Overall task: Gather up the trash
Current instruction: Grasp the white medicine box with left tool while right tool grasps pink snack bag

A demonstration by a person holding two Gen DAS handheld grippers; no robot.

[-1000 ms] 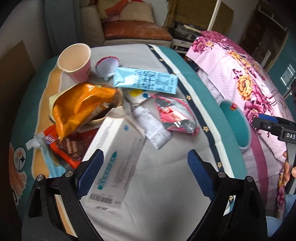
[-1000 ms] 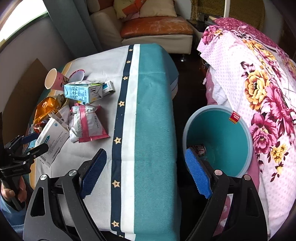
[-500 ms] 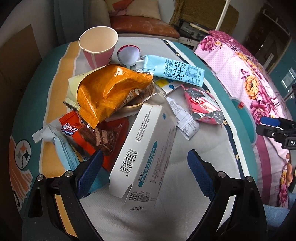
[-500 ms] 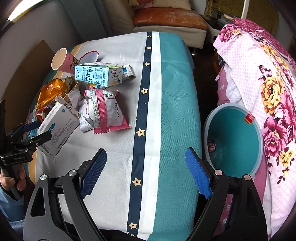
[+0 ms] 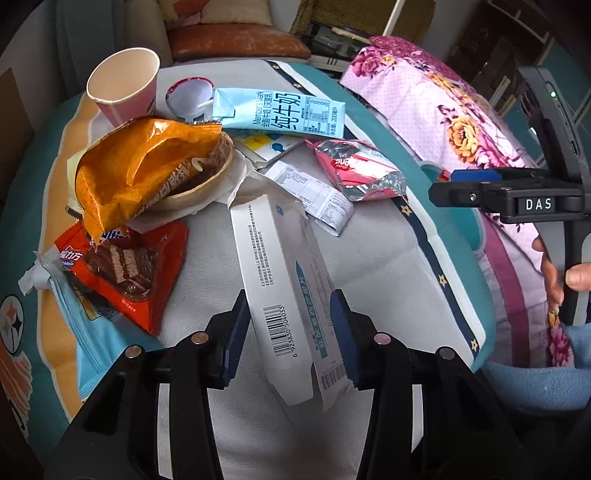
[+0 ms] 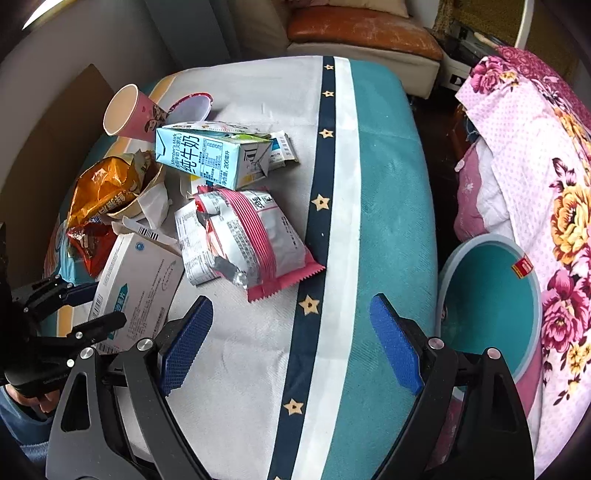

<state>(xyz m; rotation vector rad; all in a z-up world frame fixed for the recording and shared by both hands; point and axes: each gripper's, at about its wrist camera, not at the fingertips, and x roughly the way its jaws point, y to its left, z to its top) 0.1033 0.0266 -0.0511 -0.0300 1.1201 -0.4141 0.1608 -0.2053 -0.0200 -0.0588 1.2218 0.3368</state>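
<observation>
My left gripper (image 5: 288,332) is shut on the near end of a long white cardboard box (image 5: 280,266) with a barcode, which lies on the table. The right wrist view shows the same left gripper (image 6: 79,308) holding that white box (image 6: 140,284). Beyond it lie an orange snack bag (image 5: 140,166), a blue milk carton (image 5: 284,114), a pink wrapper (image 5: 358,166), a red wafer wrapper (image 5: 125,266), a receipt (image 5: 314,195) and a pink paper cup (image 5: 122,85). My right gripper (image 6: 291,343) hangs open above the table's teal stripe, holding nothing.
A teal bin (image 6: 491,314) stands on the floor right of the table (image 6: 384,184), against a pink floral bedspread (image 6: 546,155). A brown-cushioned sofa (image 6: 362,29) sits behind the table. A hand (image 5: 569,273) holds the right gripper's handle at the right edge.
My left gripper moved in and closed on the white box's near end. My right gripper swung left, from beside the bin to over the table.
</observation>
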